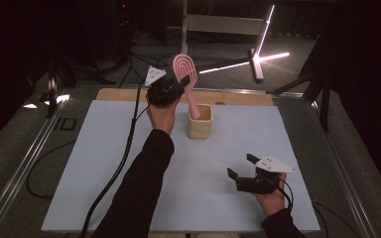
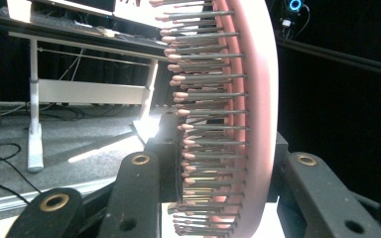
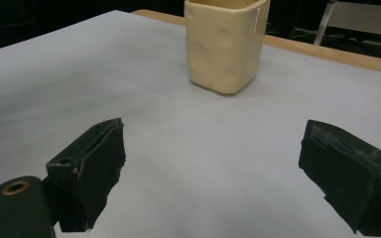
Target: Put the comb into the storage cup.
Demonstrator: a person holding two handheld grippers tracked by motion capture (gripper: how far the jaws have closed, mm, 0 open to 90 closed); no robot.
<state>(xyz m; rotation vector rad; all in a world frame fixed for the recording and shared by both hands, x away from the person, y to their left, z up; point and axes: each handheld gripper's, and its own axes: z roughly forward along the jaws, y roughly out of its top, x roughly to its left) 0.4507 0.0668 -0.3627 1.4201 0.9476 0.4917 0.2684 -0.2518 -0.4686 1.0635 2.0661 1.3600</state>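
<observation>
A pink hairbrush stands tilted with its handle down inside a cream cup near the back of the table. My left gripper is shut on the brush's head, just left of and above the cup. In the left gripper view the brush runs up between the jaws, its bristles pointing left. My right gripper hovers over the front right of the mat, open, with nothing between its fingers. In the right gripper view the cup stands ahead of the wide-apart fingertips.
A pale grey mat covers the wooden table. Black cables trail from the left gripper down the mat's left side. A metal rail borders the left. Beyond the table are a lit floor and desk legs.
</observation>
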